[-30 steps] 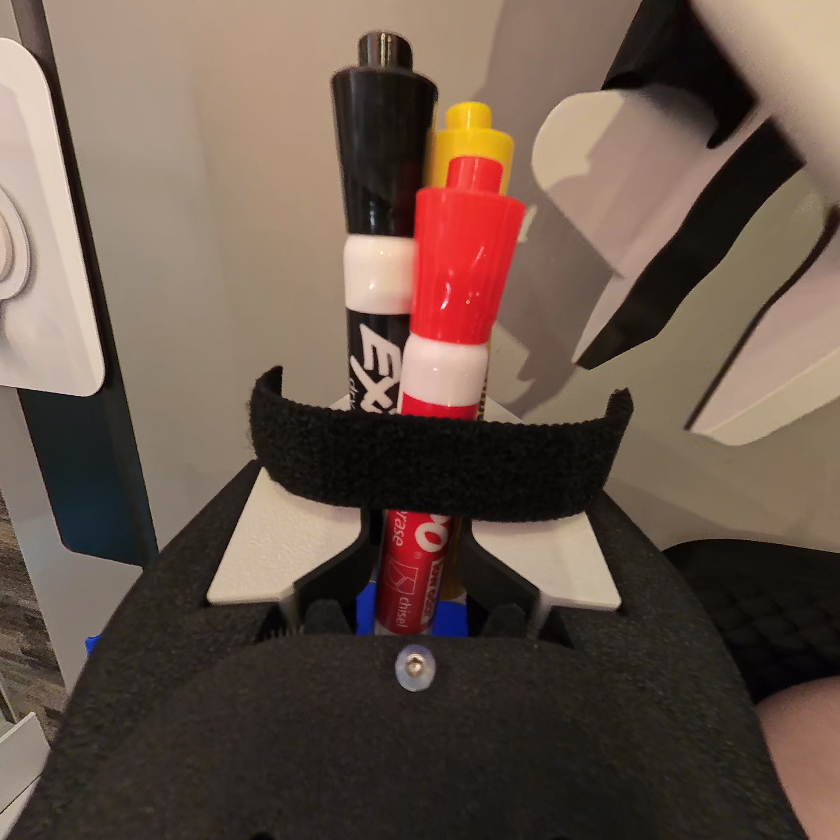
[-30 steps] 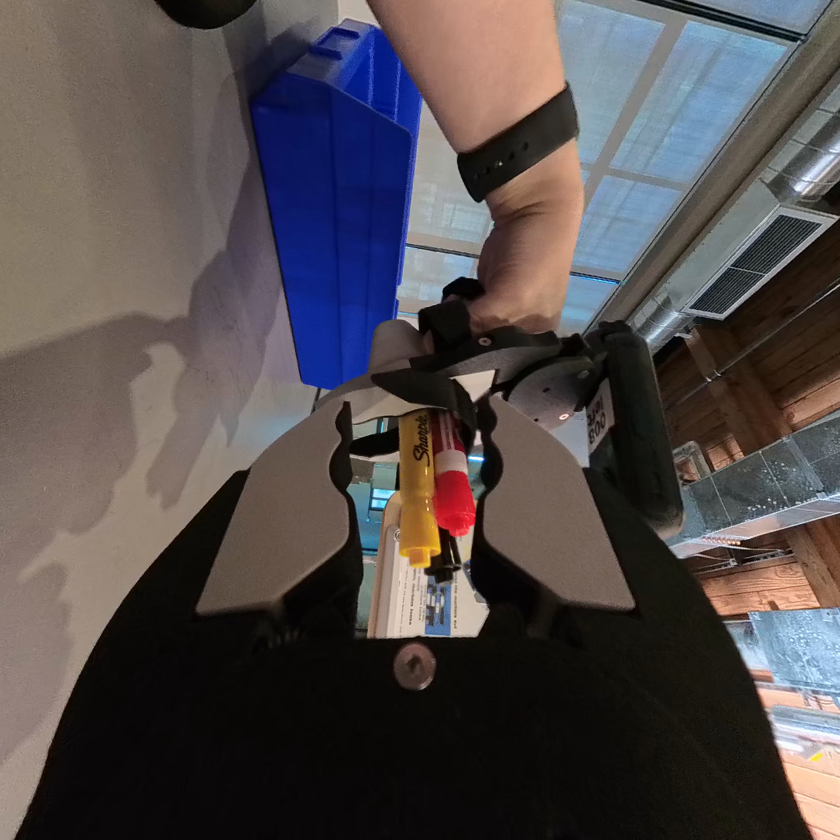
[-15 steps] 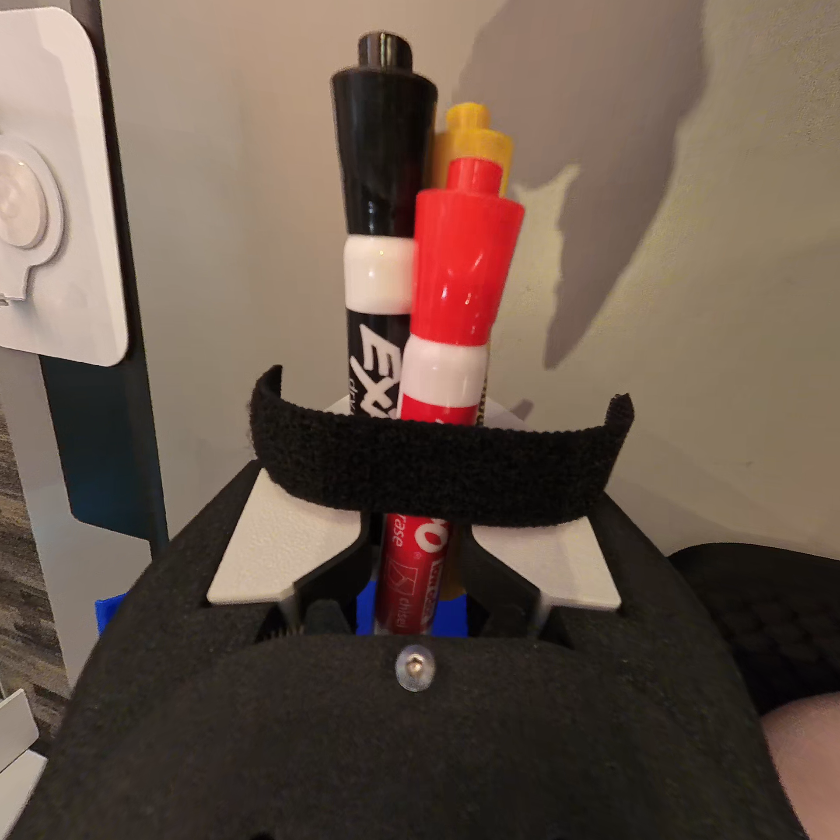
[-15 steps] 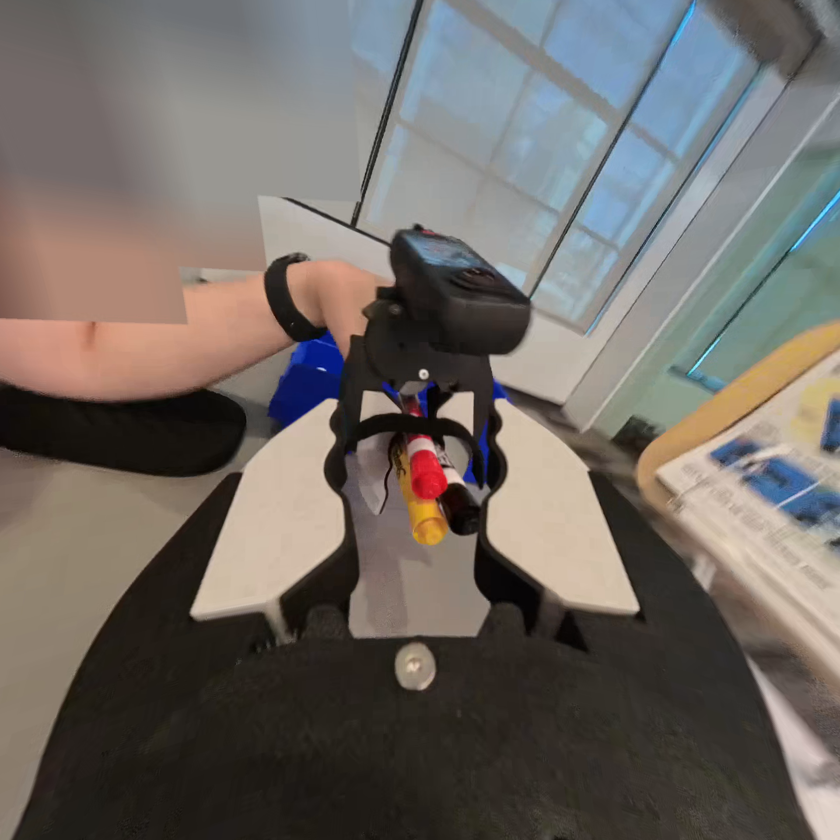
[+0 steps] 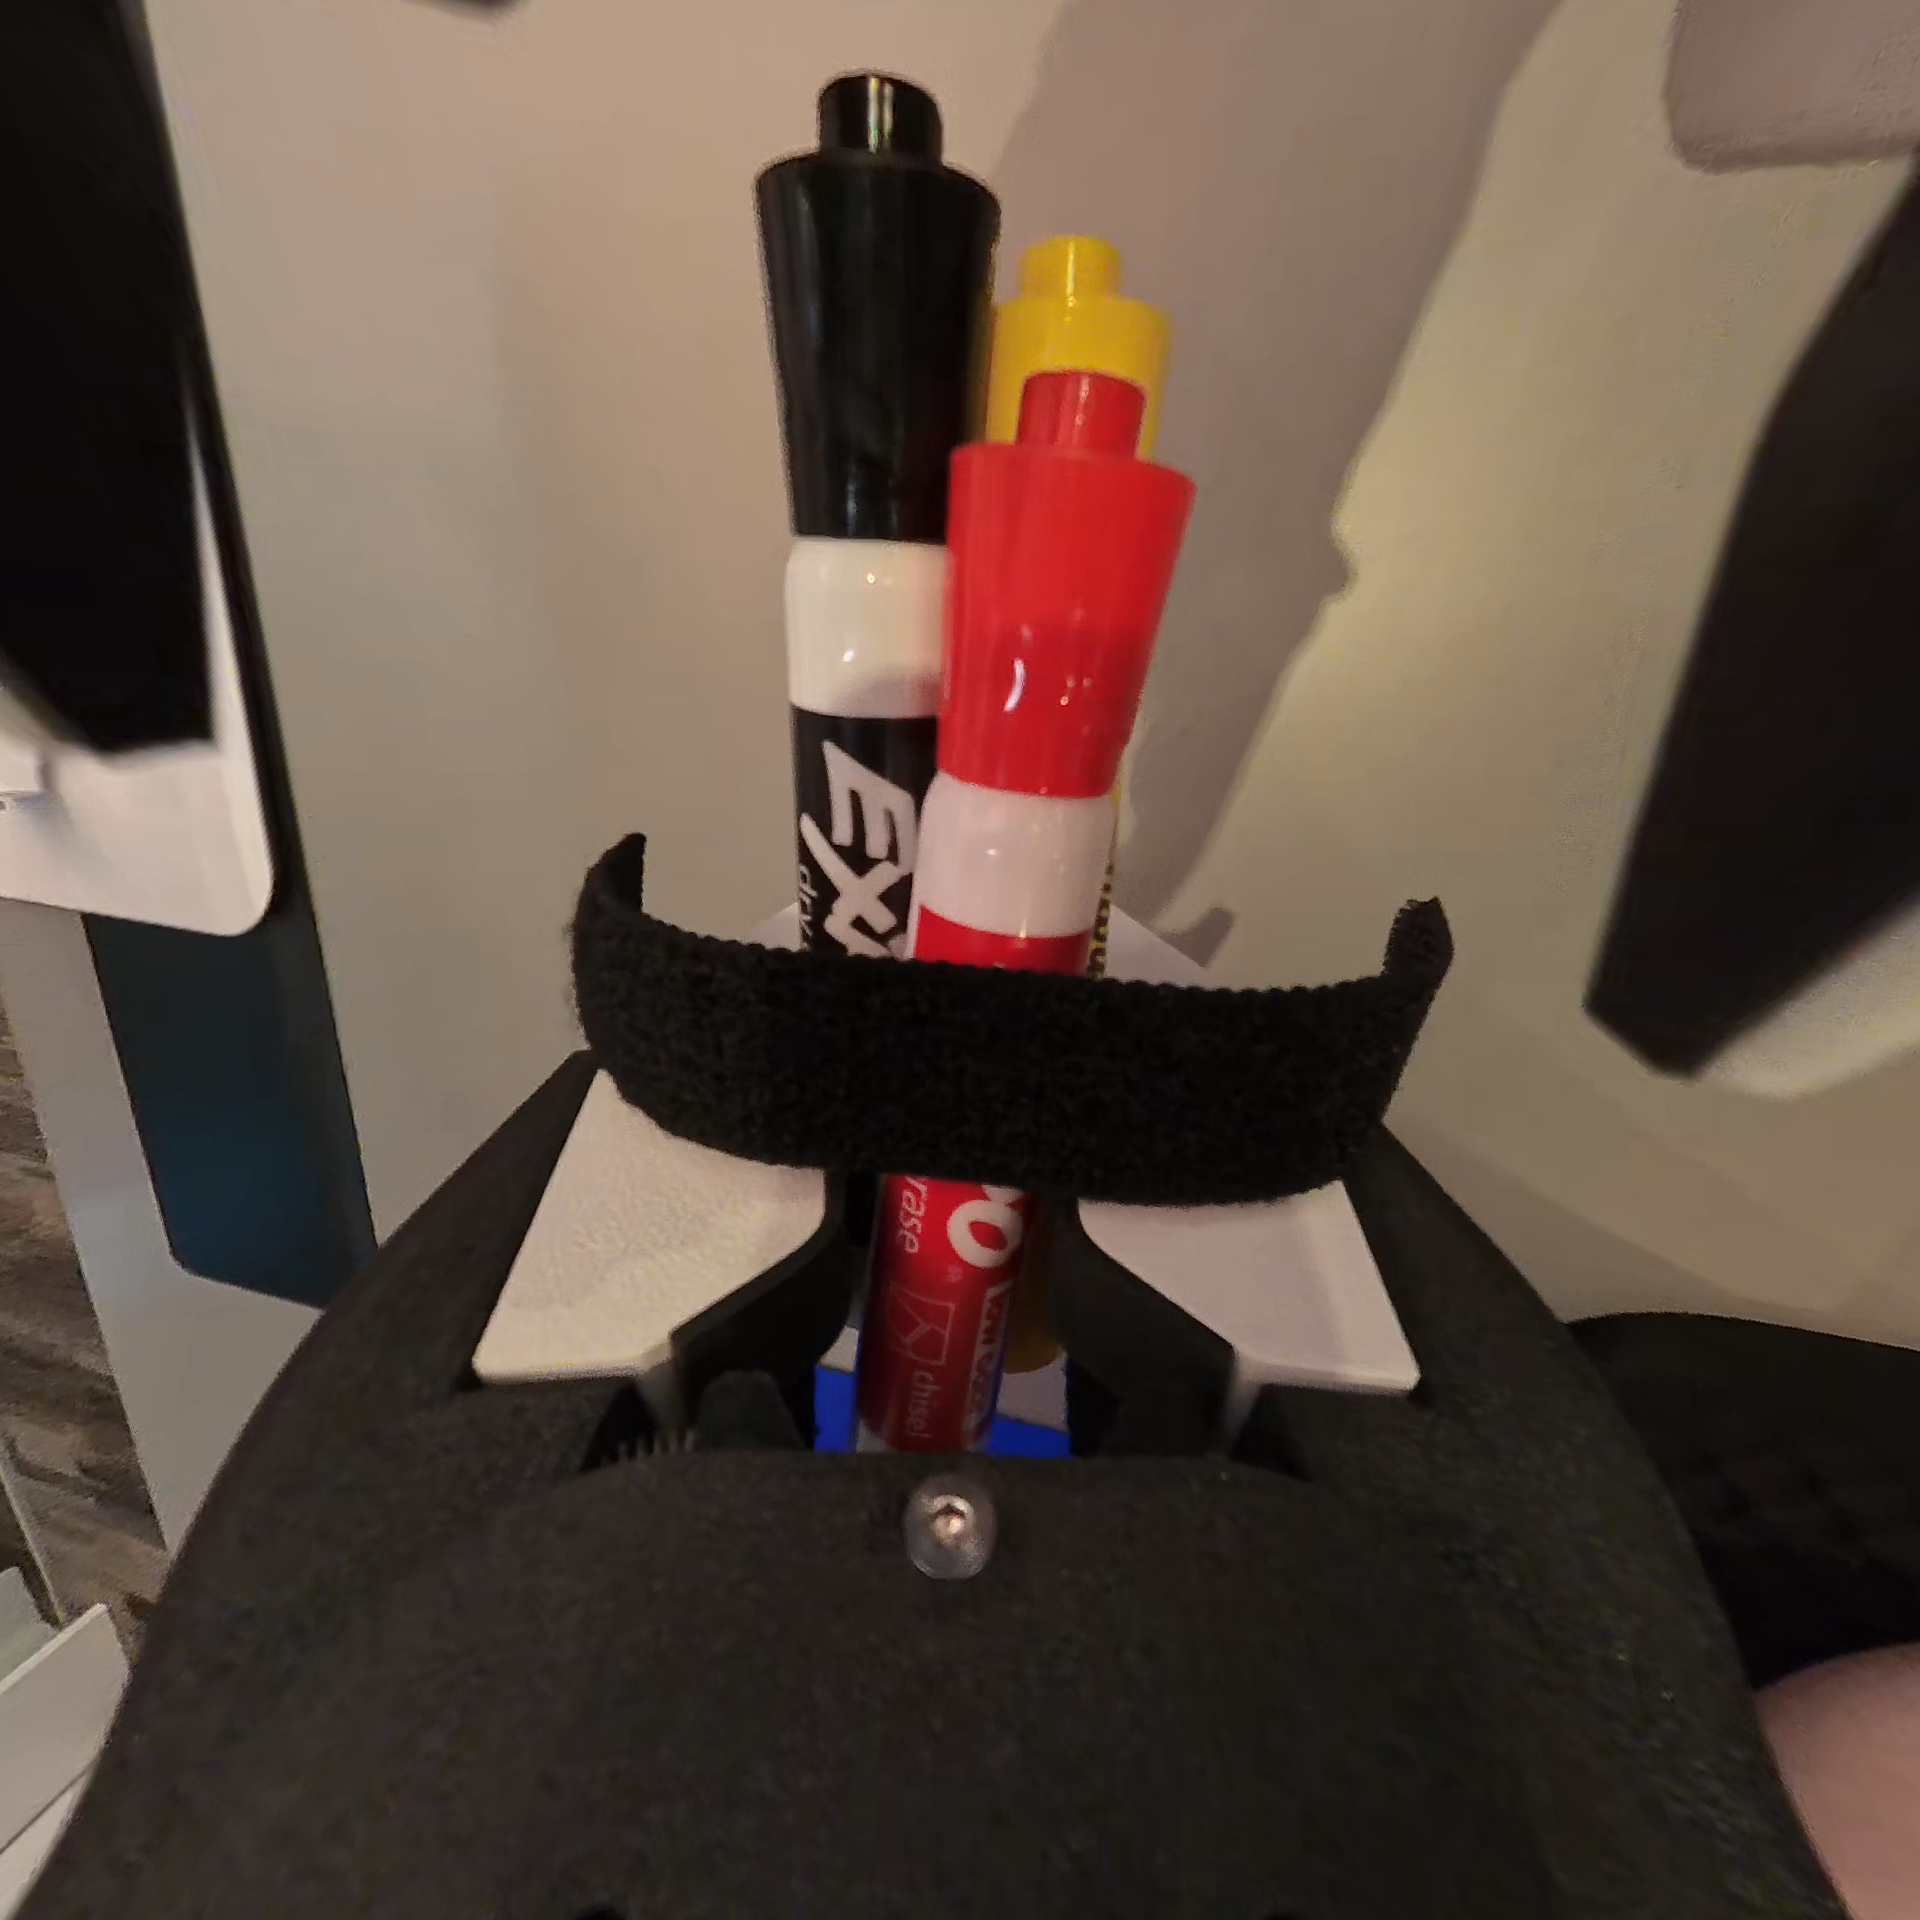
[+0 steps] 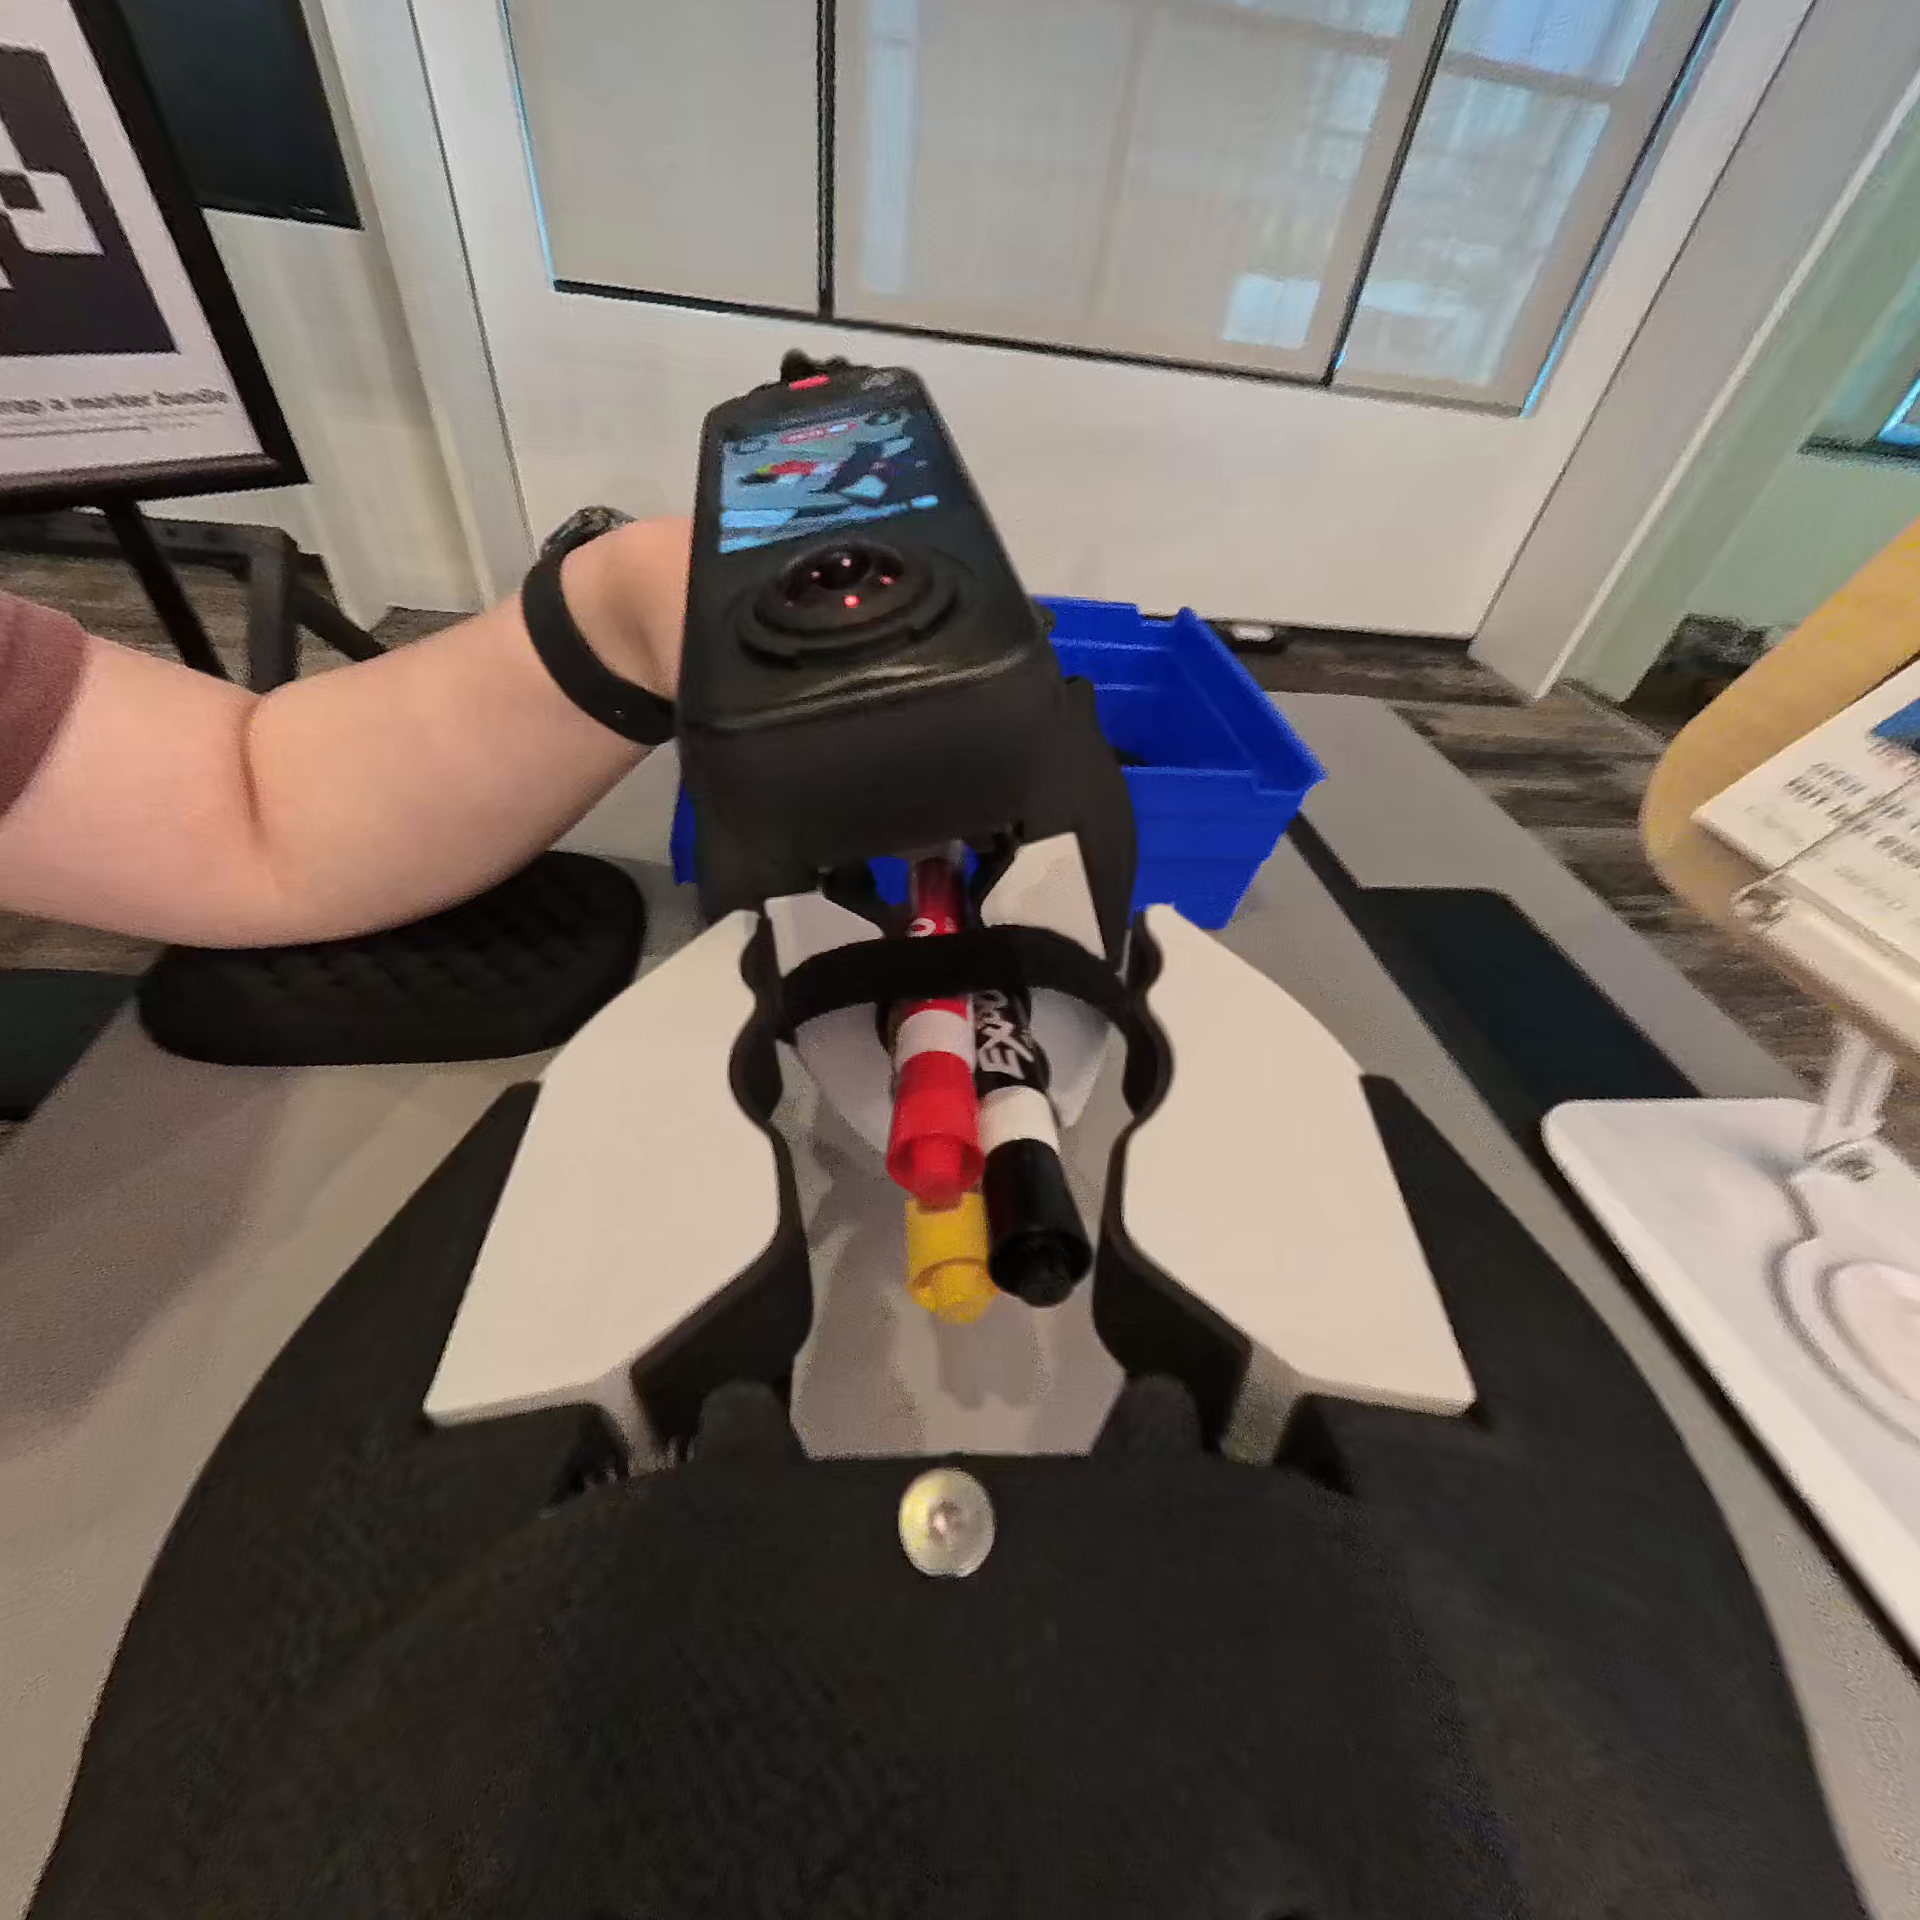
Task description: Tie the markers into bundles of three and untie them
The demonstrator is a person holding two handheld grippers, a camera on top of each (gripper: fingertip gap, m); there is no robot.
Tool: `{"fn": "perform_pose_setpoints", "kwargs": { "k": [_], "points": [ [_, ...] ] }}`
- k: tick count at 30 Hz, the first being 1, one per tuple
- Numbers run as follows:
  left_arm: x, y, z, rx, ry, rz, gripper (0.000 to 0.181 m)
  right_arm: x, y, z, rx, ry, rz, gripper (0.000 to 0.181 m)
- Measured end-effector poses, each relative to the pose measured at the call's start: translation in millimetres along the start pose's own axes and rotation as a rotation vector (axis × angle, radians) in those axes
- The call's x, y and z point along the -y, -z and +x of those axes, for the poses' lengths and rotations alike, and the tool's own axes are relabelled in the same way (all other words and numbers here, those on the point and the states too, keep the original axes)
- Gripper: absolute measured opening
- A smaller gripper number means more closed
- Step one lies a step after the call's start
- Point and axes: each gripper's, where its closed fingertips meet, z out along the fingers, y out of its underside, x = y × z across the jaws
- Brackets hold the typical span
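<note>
Left gripper (image 5: 961,1226) clamped on three markers (image 5: 997,665), black strap (image 5: 997,1070) looped loosely. Right gripper (image 6: 951,1039) empty, fingers wide. Next, probably: pinch a strap end, cinch.

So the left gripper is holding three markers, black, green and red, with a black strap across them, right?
Not quite: no marker is green. The left gripper holds a black marker, a yellow marker and a red marker, with the black strap across them. The left wrist view shows it.
</note>
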Motion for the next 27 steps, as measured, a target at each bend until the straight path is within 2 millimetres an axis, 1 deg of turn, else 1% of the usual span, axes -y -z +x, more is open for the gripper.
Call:
{"fn": "perform_pose_setpoints", "kwargs": {
  "k": [2,5,8,10,11,14,17,18,19,20,21,22,23,25,27],
  "points": [
    [2,-2,0,0.0,0.0,0.002,0.042,-5,-2,-1,0.027,-0.052,-0.03,0.061],
    [5,-5,1,-0.003,-0.006,0.002,0.042,-13,-5,-2,0.029,-0.07,-0.07,0.058],
    [7,-5,3,-0.009,-0.013,0.011,0.042,-14,-5,3,-0.006,-0.045,-0.081,0.057],
    [9,-4,4,-0.018,-0.013,0.029,0.041,-11,-1,5,-0.004,-0.015,-0.072,0.057],
    [9,-2,4,-0.016,-0.01,0.034,0.041,-9,2,6,-0.001,-0.006,-0.067,0.059],
    [8,2,2,-0.013,-0.001,0.048,0.041,-6,10,15,-0.032,0.004,-0.065,0.088],
    [5,6,0,-0.008,0.012,0.05,0.042,-12,14,18,-0.034,0.017,-0.092,0.093],
    [4,6,-1,-0.006,0.015,0.05,0.042,-14,15,18,-0.031,0.009,-0.088,0.089],
    [4,7,-1,-0.006,0.018,0.05,0.042,-14,17,19,-0.028,0.003,-0.084,0.074],
    [3,8,-1,-0.009,0.02,0.05,0.042,-13,20,18,-0.007,0.028,-0.075,0.052],
    [2,8,-1,-0.009,0.02,0.051,0.042,-10,23,16,0.008,0.074,-0.057,0.05],
    [2,9,-1,-0.008,0.02,0.054,0.042,-8,26,20,-0.017,0.111,-0.047,0.052],
    [3,10,-1,-0.013,0.023,0.059,0.042,-5,28,22,-0.042,0.133,-0.031,0.058],
    [3,11,0,-0.017,0.023,0.068,0.042,6,34,24,-0.057,0.126,0.057,0.079],
    [3,12,0,-0.017,0.023,0.066,0.042,6,36,22,-0.025,0.06,0.064,0.08]
  ]
}}
